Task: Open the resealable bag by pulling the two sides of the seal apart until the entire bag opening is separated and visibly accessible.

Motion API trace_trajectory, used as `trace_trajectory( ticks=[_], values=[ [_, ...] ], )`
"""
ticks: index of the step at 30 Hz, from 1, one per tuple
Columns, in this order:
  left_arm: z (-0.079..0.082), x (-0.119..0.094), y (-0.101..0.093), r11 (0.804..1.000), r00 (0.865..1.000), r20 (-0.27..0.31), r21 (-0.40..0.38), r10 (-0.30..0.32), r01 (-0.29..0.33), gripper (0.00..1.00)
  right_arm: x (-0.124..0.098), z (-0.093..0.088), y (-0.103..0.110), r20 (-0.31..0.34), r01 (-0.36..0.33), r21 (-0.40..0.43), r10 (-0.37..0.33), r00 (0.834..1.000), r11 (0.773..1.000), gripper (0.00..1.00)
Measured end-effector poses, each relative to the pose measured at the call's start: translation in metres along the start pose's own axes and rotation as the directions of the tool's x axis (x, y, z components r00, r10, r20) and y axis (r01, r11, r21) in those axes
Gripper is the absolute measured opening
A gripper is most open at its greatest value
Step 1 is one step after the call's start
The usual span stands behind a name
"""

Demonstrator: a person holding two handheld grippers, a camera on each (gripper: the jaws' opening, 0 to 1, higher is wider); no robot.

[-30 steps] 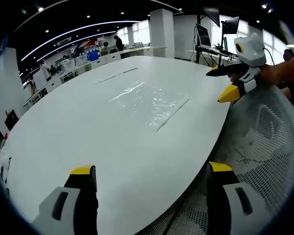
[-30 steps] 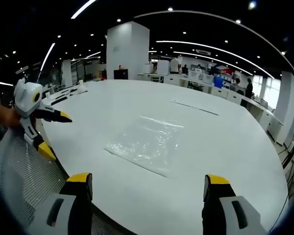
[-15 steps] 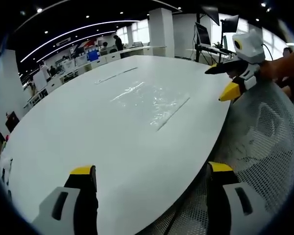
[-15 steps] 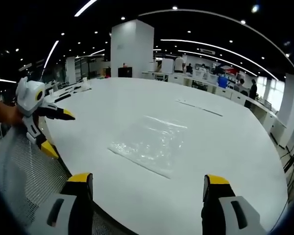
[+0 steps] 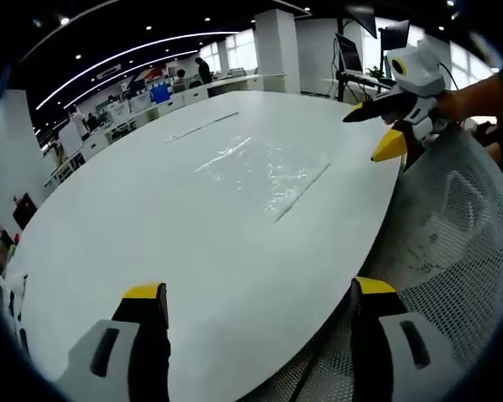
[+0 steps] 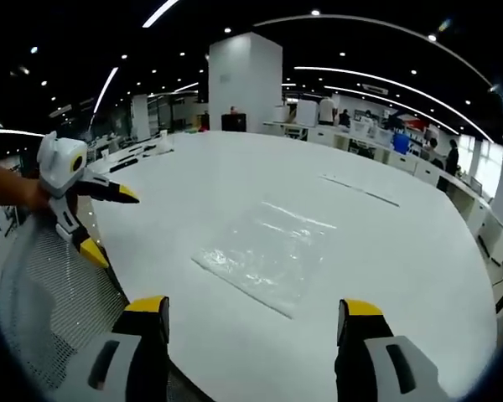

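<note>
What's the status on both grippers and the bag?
Left gripper open, right gripper open, both short of the table. Resealable bag flat, untouched. Mesh chair back beside the table edge.

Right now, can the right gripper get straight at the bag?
Probably yes. The right gripper is open, and the clear bag lies flat on the white table ahead of its jaws, with bare tabletop between. The left gripper is off to the side.
</note>
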State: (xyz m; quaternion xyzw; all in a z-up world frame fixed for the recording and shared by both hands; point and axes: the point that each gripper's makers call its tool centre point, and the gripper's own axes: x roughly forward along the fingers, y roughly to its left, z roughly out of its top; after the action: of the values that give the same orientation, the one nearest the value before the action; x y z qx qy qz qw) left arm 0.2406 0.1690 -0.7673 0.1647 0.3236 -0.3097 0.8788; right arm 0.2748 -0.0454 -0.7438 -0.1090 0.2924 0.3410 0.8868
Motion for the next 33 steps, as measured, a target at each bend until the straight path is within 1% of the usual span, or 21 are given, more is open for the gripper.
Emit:
trace_trajectory(
  ticks=[3,7,10,11,14,17,21,24,26,28,30,31,33],
  values=[
    [0.002,0.0,0.002,1.0,1.0,-0.005,-0.021,-0.007,0.006,0.88,0.003,0.002,0.0,0.001,-0.016,-0.009,0.016,1.0,1.0,0.77],
    [0.006,-0.001,0.001,1.0,1.0,-0.01,0.002,-0.02,0.02,0.86,0.009,0.002,0.001,-0.016,-0.053,-0.04,0.053,0.998,0.998,0.72],
    [0.009,-0.001,-0.001,0.999,0.999,-0.016,0.017,-0.029,0.03,0.86,0.014,-0.001,0.003,-0.049,-0.079,-0.06,0.076,0.996,0.995,0.68],
    [0.01,-0.001,-0.002,0.999,0.999,-0.015,0.021,-0.036,0.037,0.86,0.016,-0.003,0.005,-0.07,-0.095,-0.062,0.091,0.993,0.994,0.67],
    [0.011,-0.001,-0.006,0.998,0.999,-0.019,0.031,-0.047,0.048,0.86,0.019,-0.002,0.008,-0.074,-0.117,-0.083,0.111,0.991,0.99,0.66],
    [0.011,0.0,-0.01,0.998,0.998,-0.031,0.033,-0.056,0.057,0.85,0.024,-0.007,0.011,-0.109,-0.141,-0.094,0.131,0.985,0.985,0.62],
    [0.015,-0.001,-0.012,0.998,0.998,-0.029,0.034,-0.06,0.061,0.85,0.031,-0.011,0.013,-0.137,-0.162,-0.108,0.147,0.98,0.981,0.58],
    [0.017,-0.002,-0.014,0.997,0.998,-0.025,0.03,-0.064,0.065,0.85,0.038,-0.013,0.012,-0.16,-0.165,-0.148,0.141,0.977,0.975,0.51],
    [0.018,-0.002,-0.014,0.997,0.997,-0.027,0.033,-0.065,0.066,0.84,0.042,-0.01,0.012,-0.152,-0.172,-0.135,0.151,0.977,0.976,0.46],
    [0.018,-0.002,-0.014,0.997,0.998,-0.029,0.037,-0.064,0.065,0.83,0.046,-0.009,0.01,-0.157,-0.176,-0.131,0.155,0.975,0.976,0.43],
    [0.019,-0.003,-0.014,0.997,0.998,-0.027,0.037,-0.062,0.063,0.82,0.049,-0.009,0.007,-0.152,-0.174,-0.113,0.156,0.976,0.978,0.38],
    [0.02,-0.004,-0.015,0.997,0.998,-0.024,0.037,-0.061,0.062,0.81,0.051,-0.008,0.005,-0.149,-0.177,-0.1,0.162,0.976,0.979,0.37],
    [0.019,-0.004,-0.015,0.997,0.997,-0.035,0.041,-0.062,0.064,0.81,0.054,-0.01,0.004,-0.163,-0.183,-0.089,0.167,0.972,0.979,0.35]
  ],
)
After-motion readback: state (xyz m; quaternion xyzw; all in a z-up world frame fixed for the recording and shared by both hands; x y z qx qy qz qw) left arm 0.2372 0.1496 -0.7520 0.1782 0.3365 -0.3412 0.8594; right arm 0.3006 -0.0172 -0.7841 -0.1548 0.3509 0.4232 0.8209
